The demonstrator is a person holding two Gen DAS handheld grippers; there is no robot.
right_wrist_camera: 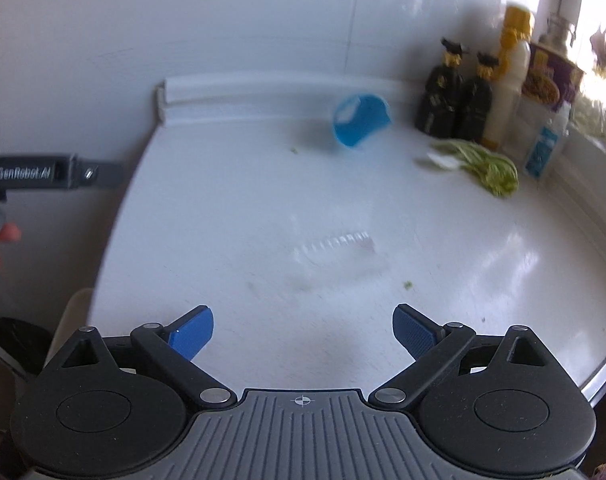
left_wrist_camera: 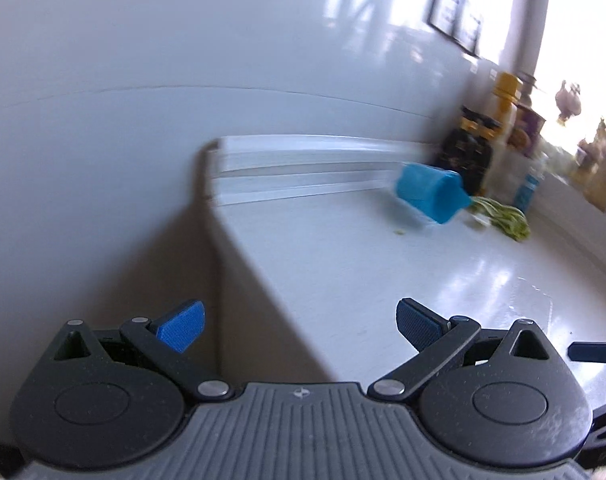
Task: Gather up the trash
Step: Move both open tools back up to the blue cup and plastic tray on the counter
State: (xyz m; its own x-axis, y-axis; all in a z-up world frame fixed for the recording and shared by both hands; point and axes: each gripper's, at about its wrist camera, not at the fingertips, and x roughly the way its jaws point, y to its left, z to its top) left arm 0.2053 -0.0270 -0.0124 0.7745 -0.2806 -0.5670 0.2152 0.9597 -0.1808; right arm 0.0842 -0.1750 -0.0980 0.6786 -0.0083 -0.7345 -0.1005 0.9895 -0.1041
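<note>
Counter (left_wrist_camera: 343,248) fills the left wrist view, white and mostly bare. The left gripper (left_wrist_camera: 301,326) has its jaws spread wide with nothing between them, and it hangs over the counter's left edge, where the surface drops away. A blue cup (left_wrist_camera: 431,194) lies tipped on its side well ahead and to the right, near the back ledge; just right of the cup is a bunch of green vegetable scraps (left_wrist_camera: 503,218), with dark bottles (left_wrist_camera: 469,152) behind.

From the right wrist, the right gripper (right_wrist_camera: 303,334) is likewise spread and empty, set over open counter (right_wrist_camera: 243,200). The blue cup (right_wrist_camera: 361,124) lies straight ahead, slightly right, its mouth facing the camera. Green vegetable scraps (right_wrist_camera: 483,164) lie right of the cup, long axis running down-right, close to the bottles (right_wrist_camera: 459,104). I judge the right gripper the better placed, with a clear run to both
</note>
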